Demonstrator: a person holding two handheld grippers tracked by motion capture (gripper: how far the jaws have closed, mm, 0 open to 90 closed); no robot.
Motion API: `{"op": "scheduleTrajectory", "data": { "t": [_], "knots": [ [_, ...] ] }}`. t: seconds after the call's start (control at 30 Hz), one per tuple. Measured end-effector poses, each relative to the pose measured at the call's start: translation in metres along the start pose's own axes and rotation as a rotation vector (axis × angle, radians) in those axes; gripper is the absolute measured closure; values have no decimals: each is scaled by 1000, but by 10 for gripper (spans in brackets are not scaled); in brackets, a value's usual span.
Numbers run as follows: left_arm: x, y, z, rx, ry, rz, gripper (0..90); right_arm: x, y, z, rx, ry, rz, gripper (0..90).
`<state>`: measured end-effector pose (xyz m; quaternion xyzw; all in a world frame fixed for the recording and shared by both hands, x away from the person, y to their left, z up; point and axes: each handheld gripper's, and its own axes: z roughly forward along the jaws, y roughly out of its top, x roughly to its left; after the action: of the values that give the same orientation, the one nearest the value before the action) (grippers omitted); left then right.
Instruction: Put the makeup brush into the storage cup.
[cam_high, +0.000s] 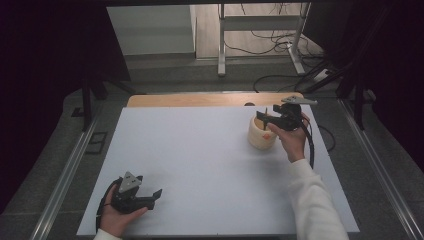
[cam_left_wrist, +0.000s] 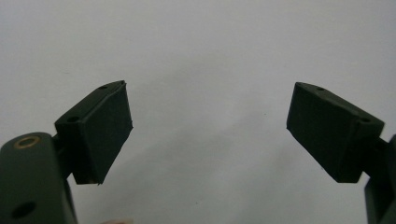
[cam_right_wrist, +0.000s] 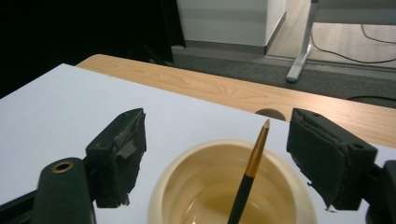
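White tabletop (cam_high: 200, 165) lies bare between both wide-open, unladen tools: right tool (cam_high: 270, 119) over far-edge cup (cam_high: 261, 135), left tool (cam_high: 150, 197) near.

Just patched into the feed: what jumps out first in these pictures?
The cream cup stands at the far right of the white table, with a gold-tipped black stick leaning inside it. The right claw hangs open above the cup, the stick untouched between its jaws. The left claw rests open near the front-left.
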<state>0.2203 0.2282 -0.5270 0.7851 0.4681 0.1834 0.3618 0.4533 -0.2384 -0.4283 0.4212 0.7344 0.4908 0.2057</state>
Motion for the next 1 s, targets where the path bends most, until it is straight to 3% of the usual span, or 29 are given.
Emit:
{"op": "scheduleTrajectory", "data": {
  "t": [0.3,0.5,1.0],
  "knots": [
    [0,2,1,-8,-4,-5,147,3,-2,-7,13,19,-32,183],
    [0,4,3,-7,-7,-9,146,6,-1,-15,5,59,-43,181],
    [4,8,1,-27,5,-15,146,17,-5,-23,10,80,-92,191]
  ]
}}
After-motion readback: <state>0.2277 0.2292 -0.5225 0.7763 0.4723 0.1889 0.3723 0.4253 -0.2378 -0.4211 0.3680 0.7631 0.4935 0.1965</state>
